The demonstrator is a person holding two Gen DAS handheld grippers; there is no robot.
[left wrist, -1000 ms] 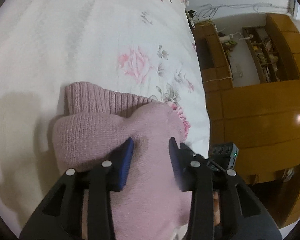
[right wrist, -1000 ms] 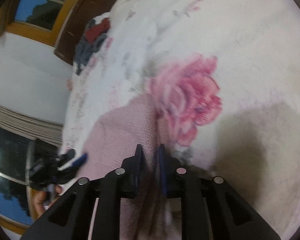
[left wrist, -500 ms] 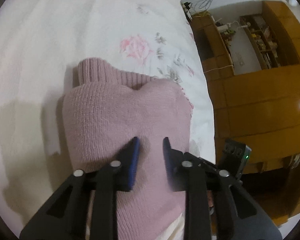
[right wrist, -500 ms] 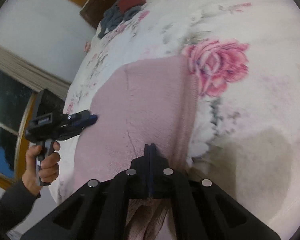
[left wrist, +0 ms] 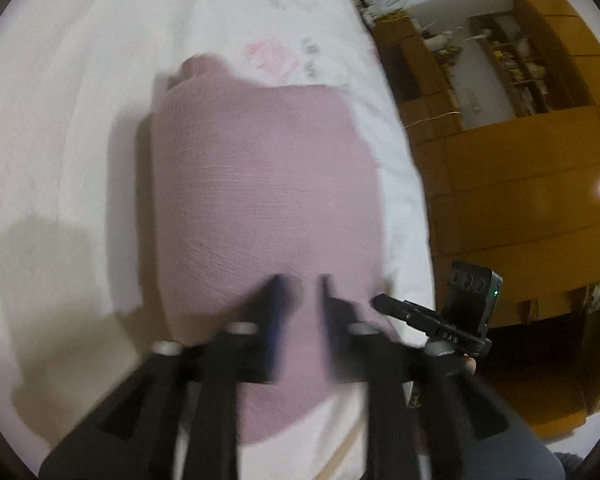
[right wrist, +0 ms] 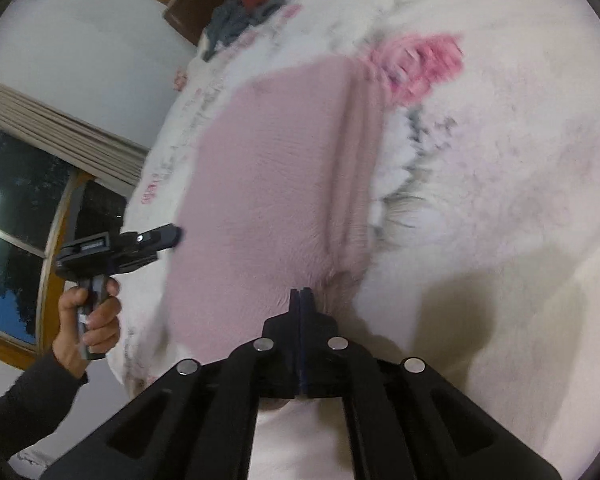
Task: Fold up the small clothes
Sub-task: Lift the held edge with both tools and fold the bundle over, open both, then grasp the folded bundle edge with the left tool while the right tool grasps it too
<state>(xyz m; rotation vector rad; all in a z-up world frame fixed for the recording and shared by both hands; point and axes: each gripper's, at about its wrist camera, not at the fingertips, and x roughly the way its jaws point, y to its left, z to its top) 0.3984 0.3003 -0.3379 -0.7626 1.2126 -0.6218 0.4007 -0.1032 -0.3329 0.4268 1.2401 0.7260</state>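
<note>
A pink knitted garment (left wrist: 260, 184) lies spread on the white floral bedspread (left wrist: 60, 100). Its ribbed end points away from me in the left wrist view. My left gripper (left wrist: 302, 300) is blurred and rests on the garment's near part. Its jaws stand a narrow gap apart, with pink knit showing between them. In the right wrist view the same garment (right wrist: 268, 184) has a long ridge down its right side. My right gripper (right wrist: 301, 294) is shut on the knit at the near end of that ridge. The left gripper (right wrist: 156, 240) shows there at the garment's left edge, held by a hand.
The bed's edge runs down the right of the left wrist view, with wooden cabinets (left wrist: 520, 200) and shelves beyond it. A heap of dark and red clothes (right wrist: 248, 8) lies at the far end of the bed. A window (right wrist: 16, 208) with a curtain stands at the left.
The left jaws have narrowed from wide open to a small gap. The right gripper closed on the knit. Both drew back, and the bunched garment now lies flatter and more spread out.
</note>
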